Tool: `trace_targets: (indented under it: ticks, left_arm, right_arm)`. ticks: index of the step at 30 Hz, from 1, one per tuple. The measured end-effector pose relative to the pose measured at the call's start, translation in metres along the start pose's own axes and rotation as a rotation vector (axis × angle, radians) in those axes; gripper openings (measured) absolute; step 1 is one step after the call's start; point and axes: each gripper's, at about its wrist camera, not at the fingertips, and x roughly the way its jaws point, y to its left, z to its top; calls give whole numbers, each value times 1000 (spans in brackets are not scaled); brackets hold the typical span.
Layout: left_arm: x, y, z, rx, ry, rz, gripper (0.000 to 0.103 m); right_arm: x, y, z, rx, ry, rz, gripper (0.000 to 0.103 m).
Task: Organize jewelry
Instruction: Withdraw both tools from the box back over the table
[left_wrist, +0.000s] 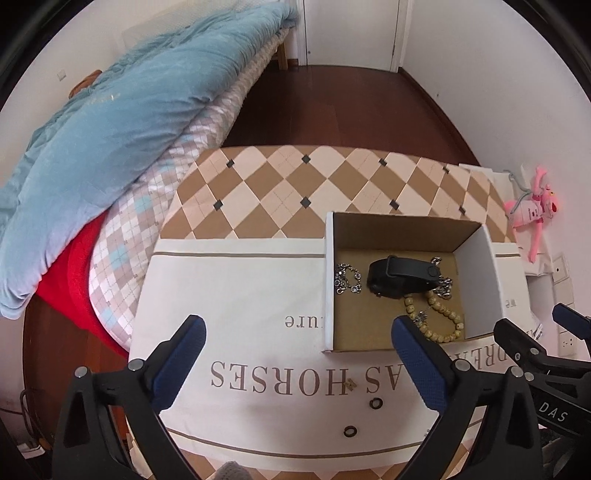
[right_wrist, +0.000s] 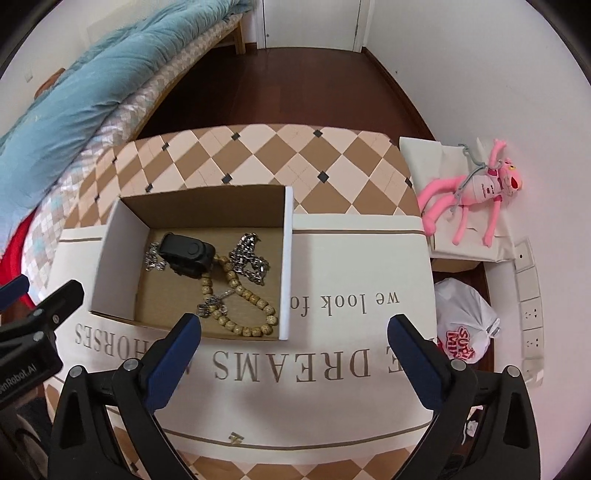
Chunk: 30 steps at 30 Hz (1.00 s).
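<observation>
An open cardboard box (left_wrist: 328, 280) (right_wrist: 288, 266) stands on a cream cloth with printed lettering. Inside it lie a black wristband (left_wrist: 402, 275) (right_wrist: 186, 254), silver chains (left_wrist: 347, 278) (right_wrist: 249, 258) and a wooden bead bracelet (left_wrist: 443, 317) (right_wrist: 240, 314). On the cloth in front of the box lie two small black rings (left_wrist: 376, 403) (left_wrist: 349, 430) and a small gold piece (left_wrist: 350, 384) (right_wrist: 235, 438). My left gripper (left_wrist: 298, 325) hangs open above the cloth by the box's left front corner, holding nothing. My right gripper (right_wrist: 294, 320) is open over the box's right front corner, also holding nothing.
A bed with a blue quilt (left_wrist: 110, 129) runs along the left. A pink plush toy (right_wrist: 480, 192) lies on white boxes at the right, with a white plastic bag (right_wrist: 465, 325) and wall sockets (right_wrist: 532, 314) below it. Dark wooden floor (left_wrist: 332, 103) lies beyond the table.
</observation>
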Motion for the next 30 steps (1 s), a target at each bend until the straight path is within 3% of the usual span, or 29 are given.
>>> trace_targets:
  ticks: [6,23,30]
  left_arm:
    - [-38,2,-8,4,-89,8,103]
    - [-136,1,-37,-2,-220,-36,103]
    - [-156,2,-47,-23,-216,-29,103]
  right_arm:
    - [-30,2,-9,8,-56,10,102]
    - [-153,-12,-46,40,-286,-60,103]
    - [-182,-16,-59,61,-328,-49,103]
